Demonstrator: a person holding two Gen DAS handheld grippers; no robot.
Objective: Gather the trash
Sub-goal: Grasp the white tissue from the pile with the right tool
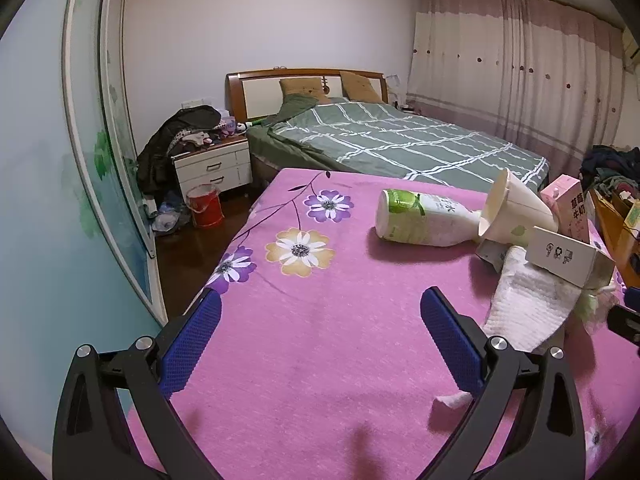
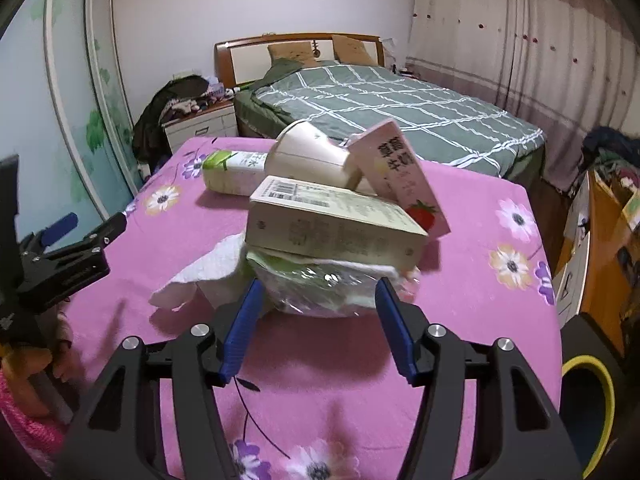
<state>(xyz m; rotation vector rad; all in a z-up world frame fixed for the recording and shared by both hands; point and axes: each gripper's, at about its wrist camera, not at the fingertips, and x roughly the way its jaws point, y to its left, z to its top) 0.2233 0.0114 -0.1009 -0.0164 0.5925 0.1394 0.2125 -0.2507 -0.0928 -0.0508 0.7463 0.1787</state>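
A pile of trash lies on the pink flowered table (image 1: 320,340). It holds a white-and-green bottle (image 1: 420,218) on its side, a cream paper cup (image 1: 516,204), a pink milk carton (image 1: 572,208), a cream box (image 1: 568,260) and a white paper towel (image 1: 528,304). My left gripper (image 1: 320,304) is open and empty over the table, left of the pile. In the right wrist view my right gripper (image 2: 318,288) is open, its jaws on either side of a clear crinkled plastic wrapper (image 2: 316,292) under the box (image 2: 332,224). The carton (image 2: 400,176), cup (image 2: 308,156) and bottle (image 2: 232,172) lie behind.
A bed with a green checked cover (image 1: 400,140) stands beyond the table. A nightstand piled with clothes (image 1: 212,164) and a red bucket (image 1: 206,208) are at its left. A dark bin with a yellow rim (image 2: 588,404) stands at the table's right. A wardrobe wall runs along the left.
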